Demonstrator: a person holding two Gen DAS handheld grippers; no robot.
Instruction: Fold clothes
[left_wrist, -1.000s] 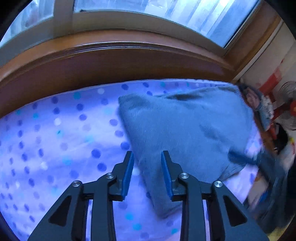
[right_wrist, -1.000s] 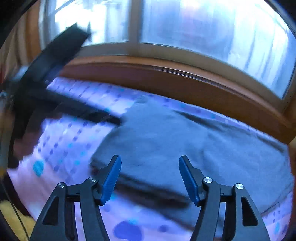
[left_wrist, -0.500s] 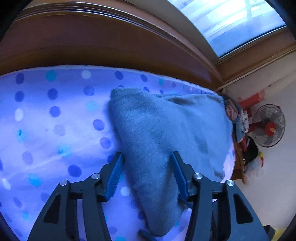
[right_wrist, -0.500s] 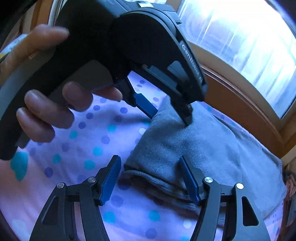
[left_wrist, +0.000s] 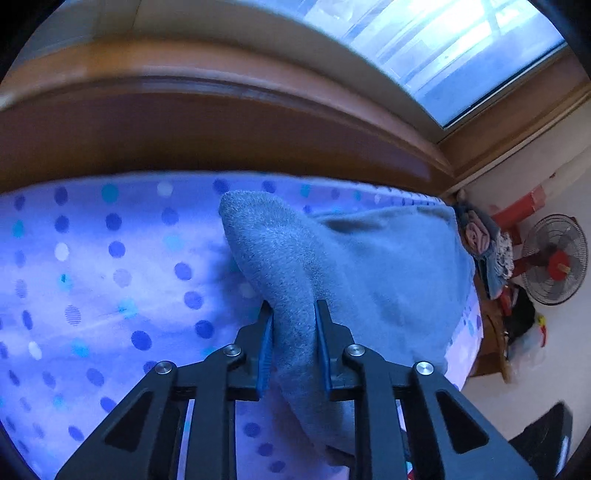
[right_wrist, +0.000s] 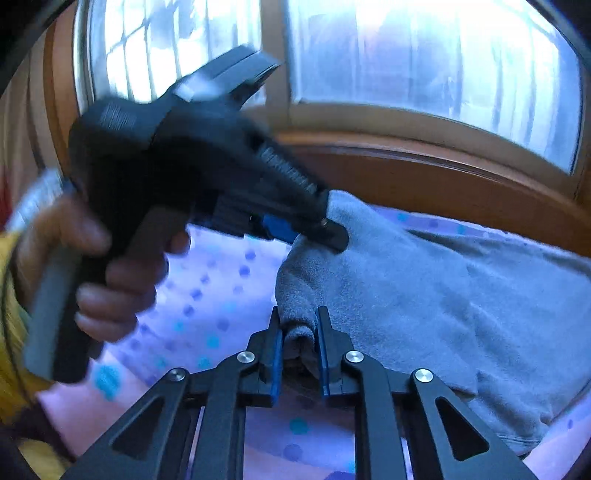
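In the left wrist view the left gripper (left_wrist: 293, 332) fills the lower middle of the frame, its jaws closing to a narrow gap with a raised fold of the grey-blue fleece garment (left_wrist: 369, 266) pinched between the blue pads (left_wrist: 266, 354). The fold rises from between the fingers toward the upper middle of the frame, ending in a rounded corner, while the rest of the garment spreads to the right across the polka-dot bedsheet (left_wrist: 92, 280). Beyond the sheet a brown wooden ledge (left_wrist: 221, 122) curves across the top under a bright window (left_wrist: 424, 44), and at the far right edge stand a pile of clothes (left_wrist: 484, 251) and a red-centred fan (left_wrist: 556, 260). In the right wrist view the right gripper (right_wrist: 298, 338) sits at the lower middle, its jaws likewise closing and nearly together, with a bunched edge of the same garment (right_wrist: 424, 288) caught between its pads (right_wrist: 276, 365). From there the cloth runs up and to the right over the sheet (right_wrist: 207, 302). Just above, in the middle left of the frame, the left gripper (right_wrist: 317, 232) bites a second part of the garment's near edge, close to the first grip; it is blurred, and a hand (right_wrist: 110, 273) with a yellow sleeve (right_wrist: 11, 332) wraps its handle at the left edge.
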